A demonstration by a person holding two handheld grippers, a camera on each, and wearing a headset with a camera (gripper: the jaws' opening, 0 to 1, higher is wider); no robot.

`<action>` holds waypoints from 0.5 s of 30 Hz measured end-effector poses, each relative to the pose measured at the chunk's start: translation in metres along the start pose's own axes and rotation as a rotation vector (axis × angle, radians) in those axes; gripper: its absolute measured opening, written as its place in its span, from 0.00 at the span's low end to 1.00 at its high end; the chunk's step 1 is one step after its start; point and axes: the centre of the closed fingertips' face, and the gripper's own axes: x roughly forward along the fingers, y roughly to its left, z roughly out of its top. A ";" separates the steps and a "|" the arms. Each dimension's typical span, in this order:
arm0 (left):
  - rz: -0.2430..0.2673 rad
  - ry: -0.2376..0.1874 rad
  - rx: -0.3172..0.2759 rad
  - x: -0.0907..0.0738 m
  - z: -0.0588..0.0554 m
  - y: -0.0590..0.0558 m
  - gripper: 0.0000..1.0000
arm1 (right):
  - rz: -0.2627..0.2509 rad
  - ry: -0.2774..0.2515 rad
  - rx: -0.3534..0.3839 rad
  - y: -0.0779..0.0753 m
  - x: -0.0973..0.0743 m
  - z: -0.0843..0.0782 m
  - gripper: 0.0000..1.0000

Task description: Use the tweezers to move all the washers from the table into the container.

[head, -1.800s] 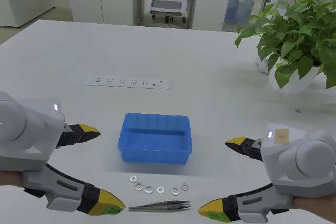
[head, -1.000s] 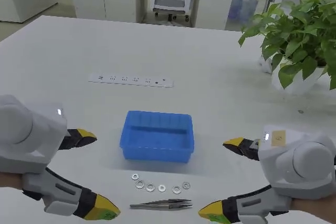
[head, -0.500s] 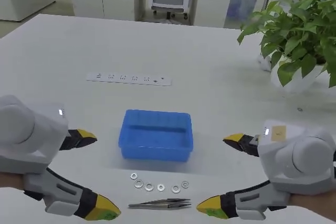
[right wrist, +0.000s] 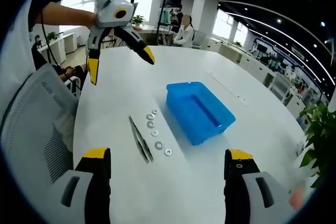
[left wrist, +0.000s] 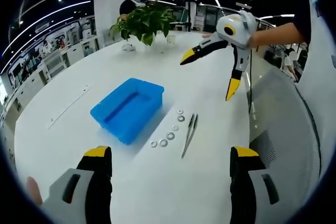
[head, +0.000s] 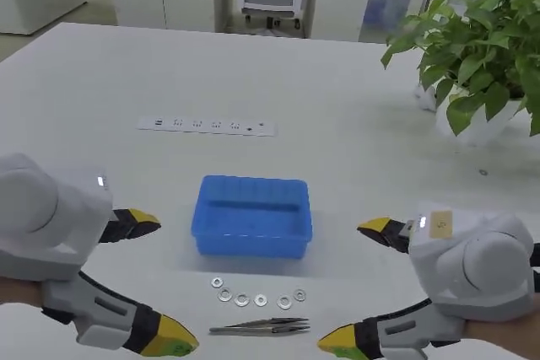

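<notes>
- Washers point(head: 261, 300): six, loose on the table point(head: 354, 149) in a shallow curved row, just in front of the container's near wall. None are in the container.
- Container point(head: 249, 246): blue open tray, upright, in the middle of the work area. Its inside looks empty in the left and right gripper views.
- Tweezers point(head: 257, 325): lie flat on the table, just on the person's side of the washer row and roughly parallel to it. They look apart from the washers, and nothing holds them.
- Left gripper point(head: 162, 286): jaws spread wide with nothing between them. It hovers over the table, left of the container and the washers.
- Right gripper point(head: 353, 286): also spread wide and empty. It hovers on the right side, about level with the left gripper.
- Step, as a judgement: the very start. The tool pick-up is not yet done and no washer has been moved.
- Next move calls for one gripper to drop low over the tweezers, straddle them across their width and close on the body. Which gripper will do it cannot be told.
- The grip likely needs to sit away from the tips so the tweezers can be squeezed on a washer.
- Watch-out: the tool is thin and flat on a smooth top, so it may slide. The washers sit near it, so a sloppy approach could scatter them.
</notes>
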 end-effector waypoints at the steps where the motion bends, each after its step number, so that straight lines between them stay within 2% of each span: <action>1: -0.003 -0.001 -0.002 0.000 -0.001 -0.001 0.99 | 0.000 -0.001 0.001 0.000 0.000 0.000 0.90; 6: -0.004 -0.018 -0.018 -0.002 0.002 -0.002 0.99 | -0.002 -0.001 0.010 -0.002 0.000 0.000 0.92; 8: -0.003 -0.022 -0.019 -0.002 0.003 -0.003 0.99 | 0.002 -0.021 0.028 -0.001 0.001 0.003 0.95; 15: 0.004 -0.012 -0.009 -0.002 0.003 -0.001 0.99 | -0.020 -0.022 0.032 -0.004 0.001 0.003 1.00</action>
